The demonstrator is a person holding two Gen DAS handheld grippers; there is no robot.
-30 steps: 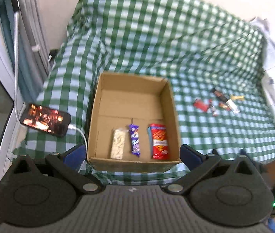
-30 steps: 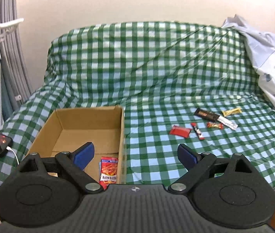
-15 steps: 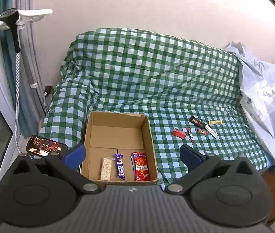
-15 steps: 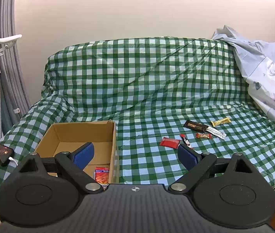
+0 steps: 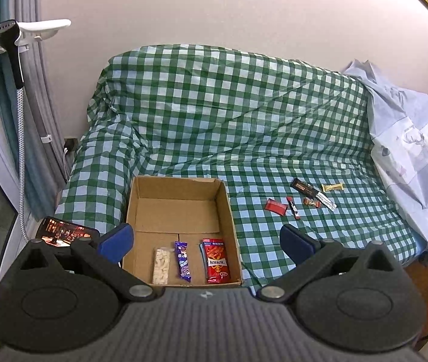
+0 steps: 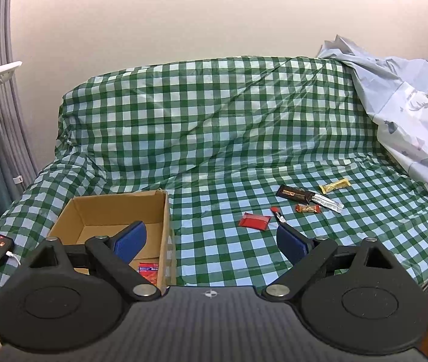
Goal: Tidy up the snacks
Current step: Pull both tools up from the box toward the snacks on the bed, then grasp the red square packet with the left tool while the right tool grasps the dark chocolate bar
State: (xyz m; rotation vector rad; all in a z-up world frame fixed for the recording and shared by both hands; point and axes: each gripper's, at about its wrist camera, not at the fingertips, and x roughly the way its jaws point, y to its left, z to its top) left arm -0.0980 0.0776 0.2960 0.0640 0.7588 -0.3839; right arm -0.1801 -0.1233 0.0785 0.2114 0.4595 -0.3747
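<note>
A: Where do you stand with the snacks?

B: Three are lined up along the near wall of the cardboard box (image 5: 227,211): a pale bar (image 5: 160,265), a purple bar (image 5: 183,260) and a red packet (image 5: 216,261). The rest lie loose on the checked cover (image 5: 214,114), well apart from the box: a red square packet (image 6: 254,220), a thin red stick (image 6: 278,213), a black bar (image 6: 294,193), a silver wrapper (image 6: 326,202), a small orange bar (image 6: 308,208) and a yellow bar (image 6: 334,185).

A: And your tongs?

B: Your left gripper (image 5: 206,241) hangs wide and empty above the box; your right gripper (image 6: 211,241) is just as wide, holding nothing. You look to be between pickups.

A: Next?

B: Probably take your right gripper to the red square packet, the nearest one. It lies flat on soft cloth, so come in low.

A: Any labels?

B: The print is too small to read.
</note>
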